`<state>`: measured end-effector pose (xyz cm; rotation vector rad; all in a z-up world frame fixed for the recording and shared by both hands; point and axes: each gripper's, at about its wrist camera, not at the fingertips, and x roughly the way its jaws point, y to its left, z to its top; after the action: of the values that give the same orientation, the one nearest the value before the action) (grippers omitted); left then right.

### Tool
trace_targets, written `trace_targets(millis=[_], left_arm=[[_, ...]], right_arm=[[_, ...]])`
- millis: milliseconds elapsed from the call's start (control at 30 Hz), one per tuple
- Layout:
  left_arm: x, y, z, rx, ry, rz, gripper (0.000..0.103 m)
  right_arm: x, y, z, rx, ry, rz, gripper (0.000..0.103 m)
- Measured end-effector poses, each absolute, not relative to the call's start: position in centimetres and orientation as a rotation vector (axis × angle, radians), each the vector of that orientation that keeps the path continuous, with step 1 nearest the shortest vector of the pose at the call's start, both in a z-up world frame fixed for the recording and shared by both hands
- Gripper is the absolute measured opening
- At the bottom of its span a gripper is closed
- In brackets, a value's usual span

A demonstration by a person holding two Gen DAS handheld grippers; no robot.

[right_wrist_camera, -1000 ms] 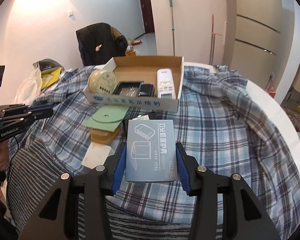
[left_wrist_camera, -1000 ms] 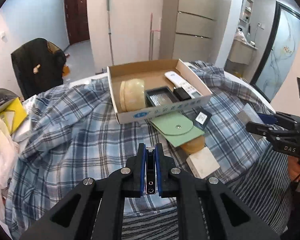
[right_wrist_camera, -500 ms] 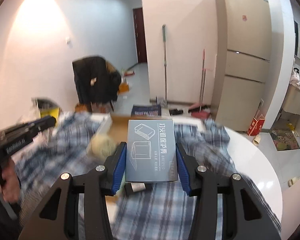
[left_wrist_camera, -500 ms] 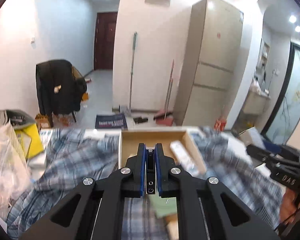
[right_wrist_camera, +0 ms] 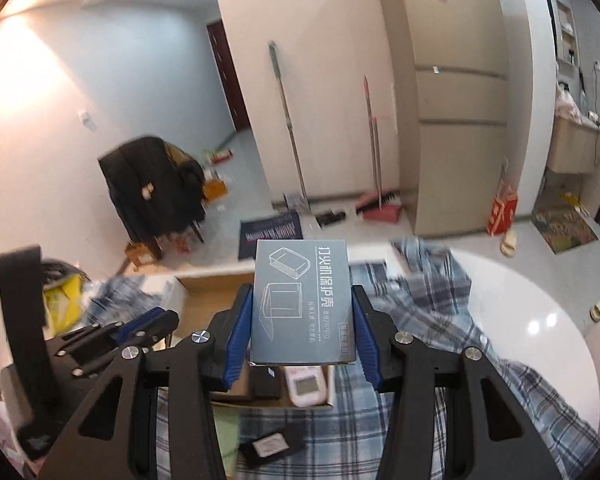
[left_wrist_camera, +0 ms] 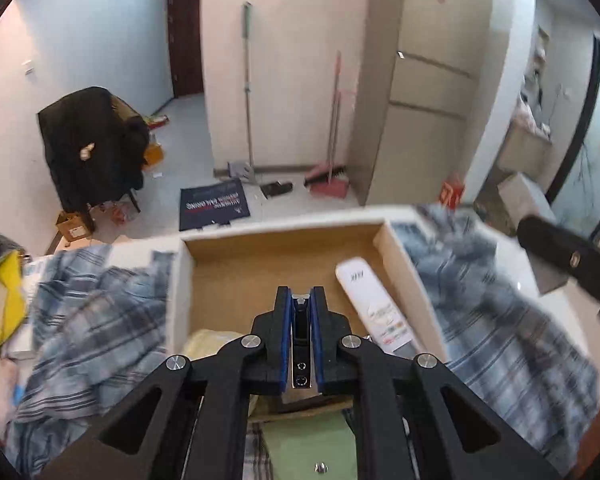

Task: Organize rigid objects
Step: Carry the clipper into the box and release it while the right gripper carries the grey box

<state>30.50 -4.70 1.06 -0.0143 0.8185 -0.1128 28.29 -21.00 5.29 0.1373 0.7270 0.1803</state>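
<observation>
An open cardboard box [left_wrist_camera: 284,248] sits on a plaid cloth [left_wrist_camera: 500,340]. It holds a white remote [left_wrist_camera: 374,304] and a pale yellow roll [left_wrist_camera: 212,340]. My left gripper [left_wrist_camera: 300,304] hovers over the box's near half, shut, with only a thin dark and silver strip between its pads. My right gripper [right_wrist_camera: 302,300] is shut on a grey-blue printed carton [right_wrist_camera: 300,280], held above the cardboard box [right_wrist_camera: 208,284] and the remote [right_wrist_camera: 306,384]. The left gripper [right_wrist_camera: 156,320] shows low at the left of the right wrist view.
A green pouch [left_wrist_camera: 308,448] and a small black case [right_wrist_camera: 266,446] lie on the cloth in front of the box. The round white table [right_wrist_camera: 520,320] is bare at the right. A yellow bag [left_wrist_camera: 0,292] lies at the left edge. Beyond are a coat-draped chair [left_wrist_camera: 92,140] and a fridge [left_wrist_camera: 428,80].
Both grippers have moved forward from over the striped cloth to above the cardboard box. The right one rose with the carton still in its grip. The left stayed shut.
</observation>
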Motion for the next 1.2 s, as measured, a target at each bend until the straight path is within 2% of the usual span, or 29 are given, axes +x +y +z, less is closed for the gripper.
trace_targets(millis=[133, 267, 1067, 1200], left_arm=[[32.3, -4.9, -3.1, -0.063, 0.917, -0.123, 0.01], [32.3, -4.7, -4.7, -0.057, 0.929, -0.103, 0.01], [32.5, -5.9, -4.5, 0.009, 0.909, -0.111, 0.011], [32.2, -5.5, -3.7, 0.021, 0.889, -0.087, 0.013]], right_arm=[[30.3, -22.4, 3.5, 0.177, 0.785, 0.158, 0.046], [30.8, -23.3, 2.8, 0.193, 0.805, 0.136, 0.046], [31.5, -23.9, 2.2, 0.182, 0.823, 0.102, 0.046], [31.4, -24.0, 2.2, 0.185, 0.822, 0.101, 0.046]])
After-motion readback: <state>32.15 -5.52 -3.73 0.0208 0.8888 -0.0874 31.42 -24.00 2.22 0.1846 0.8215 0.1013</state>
